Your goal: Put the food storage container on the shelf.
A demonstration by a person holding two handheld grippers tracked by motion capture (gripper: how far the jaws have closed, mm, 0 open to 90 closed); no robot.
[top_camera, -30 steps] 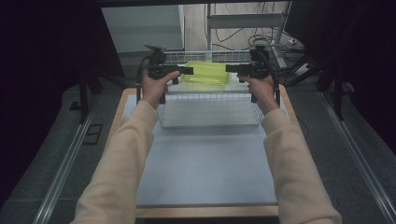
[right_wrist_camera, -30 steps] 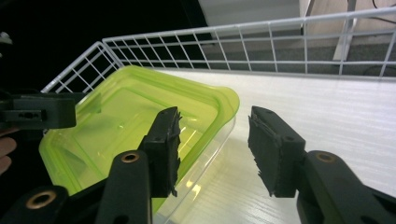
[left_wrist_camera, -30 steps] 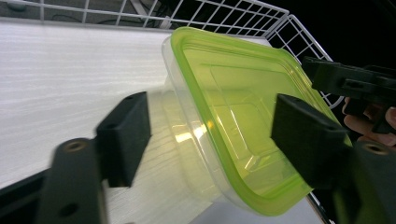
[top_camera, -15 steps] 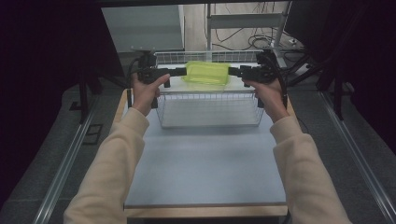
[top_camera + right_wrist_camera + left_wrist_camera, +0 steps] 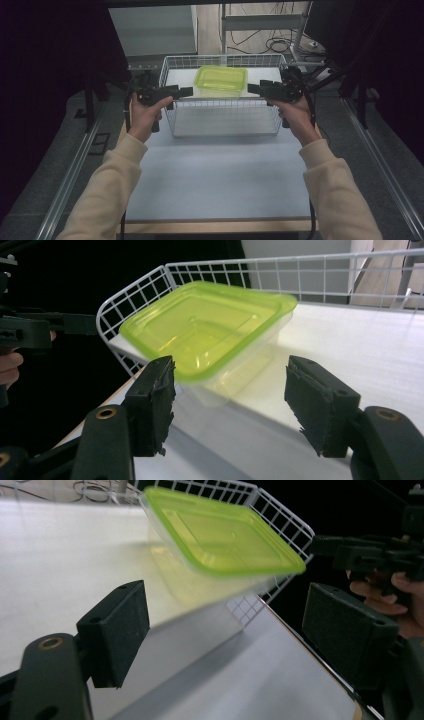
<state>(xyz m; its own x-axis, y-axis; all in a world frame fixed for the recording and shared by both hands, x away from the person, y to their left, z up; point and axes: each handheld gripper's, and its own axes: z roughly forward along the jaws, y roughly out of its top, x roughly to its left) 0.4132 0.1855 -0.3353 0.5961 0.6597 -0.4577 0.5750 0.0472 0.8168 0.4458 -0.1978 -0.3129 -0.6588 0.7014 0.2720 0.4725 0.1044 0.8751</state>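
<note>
A clear plastic container with a lime-green lid [image 5: 221, 80] lies inside a white wire basket [image 5: 222, 117], toward its back. My left gripper [image 5: 181, 92] is at the basket's left rim and points in at the container, jaws open and empty. My right gripper [image 5: 256, 89] mirrors it at the right rim, also open and empty. In the left gripper view the container [image 5: 220, 530] lies beyond the open left gripper [image 5: 232, 630], slightly blurred, with the right gripper [image 5: 370, 555] behind it. In the right gripper view the container [image 5: 205, 335] is just past the open right gripper [image 5: 235, 400].
The basket stands at the far end of a pale table top [image 5: 215, 170] with a wooden front edge. Metal rails [image 5: 70, 170] run along both sides of the table. A white cabinet [image 5: 150, 30] and cables [image 5: 280, 45] lie beyond the basket.
The container was held between the two grippers above the basket; now it lies in the basket and both grippers have drawn apart from it, lower and wider.
</note>
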